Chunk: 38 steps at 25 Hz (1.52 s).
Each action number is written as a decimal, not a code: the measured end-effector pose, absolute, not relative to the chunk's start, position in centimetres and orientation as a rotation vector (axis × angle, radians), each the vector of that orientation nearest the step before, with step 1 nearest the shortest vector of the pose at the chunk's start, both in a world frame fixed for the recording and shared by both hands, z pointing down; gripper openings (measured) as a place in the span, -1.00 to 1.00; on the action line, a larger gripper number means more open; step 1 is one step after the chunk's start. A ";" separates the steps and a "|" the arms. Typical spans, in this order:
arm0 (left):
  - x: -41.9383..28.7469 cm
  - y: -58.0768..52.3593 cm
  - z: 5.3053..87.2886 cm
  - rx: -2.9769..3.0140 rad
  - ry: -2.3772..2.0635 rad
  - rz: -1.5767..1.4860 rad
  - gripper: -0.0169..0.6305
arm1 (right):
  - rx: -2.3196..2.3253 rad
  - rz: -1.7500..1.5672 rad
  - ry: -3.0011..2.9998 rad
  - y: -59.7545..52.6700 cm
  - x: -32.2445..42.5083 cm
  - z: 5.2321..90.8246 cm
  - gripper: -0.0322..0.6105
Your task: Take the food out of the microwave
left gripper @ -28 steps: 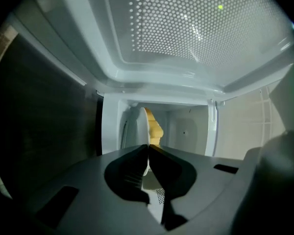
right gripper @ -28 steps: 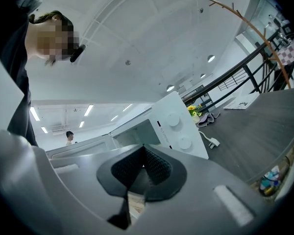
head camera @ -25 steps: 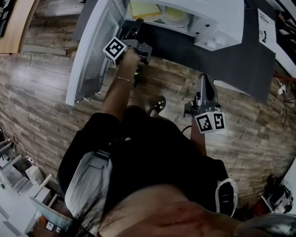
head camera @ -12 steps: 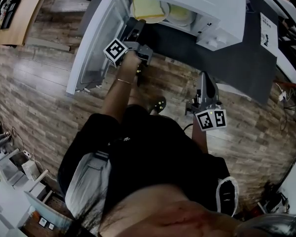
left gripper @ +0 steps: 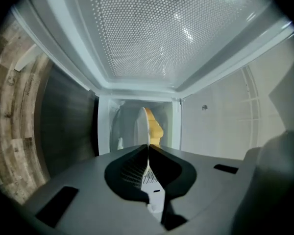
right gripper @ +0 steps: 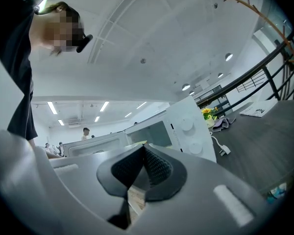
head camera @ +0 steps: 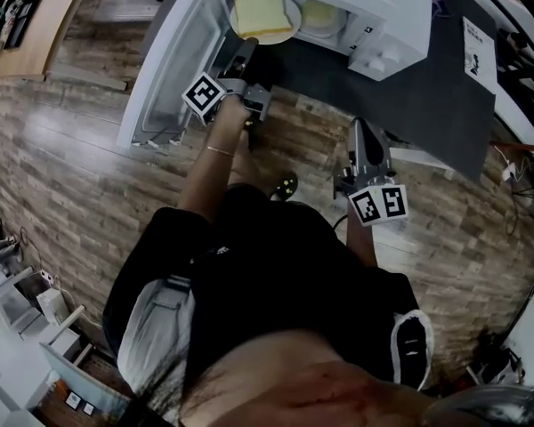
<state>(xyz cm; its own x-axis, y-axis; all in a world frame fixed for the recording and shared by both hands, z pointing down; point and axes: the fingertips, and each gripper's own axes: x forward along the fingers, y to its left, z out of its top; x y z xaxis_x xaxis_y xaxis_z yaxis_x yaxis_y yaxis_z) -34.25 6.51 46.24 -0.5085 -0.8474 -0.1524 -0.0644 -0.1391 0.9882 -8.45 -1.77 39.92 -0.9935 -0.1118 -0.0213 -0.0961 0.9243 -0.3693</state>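
A white plate (head camera: pixel 289 18) bearing a pale yellow slice of food (head camera: pixel 260 12) sticks out of the open white microwave (head camera: pixel 374 12). My left gripper (head camera: pixel 246 46) is shut on the plate's near rim. In the left gripper view the plate (left gripper: pixel 141 129) shows edge-on between the closed jaws of the left gripper (left gripper: pixel 148 150), with the yellow food (left gripper: pixel 155 127) beyond it. A second pale round thing (head camera: pixel 320 14) lies deeper in the cavity. My right gripper (head camera: pixel 360 130) hangs lower right, away from the microwave, shut on nothing; the right gripper view shows it (right gripper: pixel 144 150) closed.
The microwave door (head camera: pixel 169 65) swings open to the left, and its dotted window (left gripper: pixel 171 28) fills the top of the left gripper view. The microwave stands on a dark counter (head camera: pixel 418 92) with a sheet of paper (head camera: pixel 481 47). Wooden floor (head camera: pixel 62 167) lies below.
The left gripper has drawn the plate further out of the cavity, so more of the yellow food shows. The right gripper has stayed about where it was.
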 end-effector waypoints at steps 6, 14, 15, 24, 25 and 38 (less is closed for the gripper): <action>-32.0 6.8 45.8 1.071 -1.528 -1.663 -0.90 | -0.135 -0.567 3.039 -1.6 -7.8 39.6 -0.91; -28.4 6.8 45.0 1.119 -1.478 -1.637 -0.91 | -0.126 -0.586 3.017 -1.4 -6.8 39.3 -0.91; -28.1 6.9 45.0 1.118 -1.474 -1.638 -0.90 | -0.126 -0.590 3.012 -1.4 -6.7 39.3 -0.91; -25.5 7.1 43.7 1.179 -1.424 -1.631 -0.90 | -0.145 -0.610 3.015 -1.7 -5.5 39.5 -0.91; -25.2 7.1 43.6 1.184 -1.414 -1.633 -0.90 | -0.152 -0.610 3.017 -1.7 -5.3 39.6 -0.91; -19.9 6.3 41.6 1.301 -1.288 -1.571 -0.90 | -0.194 -0.629 2.991 -2.1 -3.9 39.6 -0.91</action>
<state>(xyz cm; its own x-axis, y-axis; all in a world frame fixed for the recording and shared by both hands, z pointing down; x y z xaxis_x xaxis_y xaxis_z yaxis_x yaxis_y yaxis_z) -19.92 6.27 41.61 -0.2379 -0.9365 -0.2576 -0.0692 -0.2482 0.9662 -3.92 -2.09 39.60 -0.9888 -0.1400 -0.0514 -0.1074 0.9077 -0.4055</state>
